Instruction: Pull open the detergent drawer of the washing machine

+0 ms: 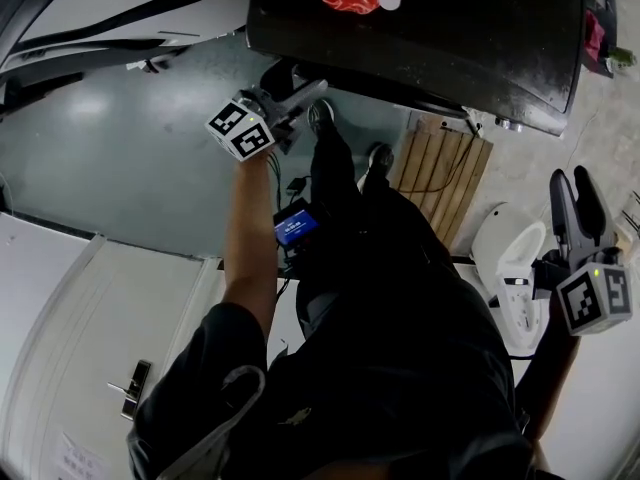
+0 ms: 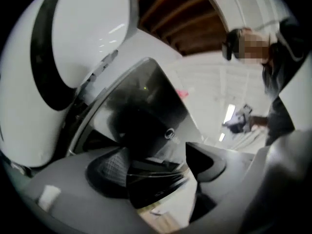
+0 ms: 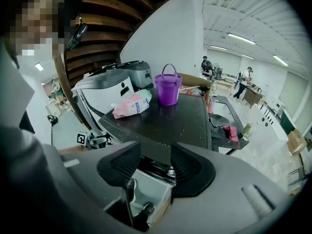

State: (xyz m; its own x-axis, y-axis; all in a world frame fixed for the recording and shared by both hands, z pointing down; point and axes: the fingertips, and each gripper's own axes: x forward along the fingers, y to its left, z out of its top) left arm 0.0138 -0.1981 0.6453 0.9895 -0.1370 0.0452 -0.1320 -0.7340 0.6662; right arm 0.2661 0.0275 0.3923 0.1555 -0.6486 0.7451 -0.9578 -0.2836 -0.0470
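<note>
- Left tool: jaws apart, gripping nothing; dark front of washing machine close ahead.
- Right tool: jaws apart, empty.
- Detergent drawer: not distinguishable on that front; probably light, stiff, sliding plastic; take by front lip.

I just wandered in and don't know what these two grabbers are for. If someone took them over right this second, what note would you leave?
Left gripper: open, nothing between its jaws, held out over the grey floor beside the black table.
Right gripper: open and empty, at the person's right side.
Washing machine: behind the table, which carries a purple bucket and a pink bag. Its detergent drawer cannot be made out in any view.
Done: nothing that shows; neither gripper touches the machine.
Left: find the drawer front, grip it and pull it open.
</note>
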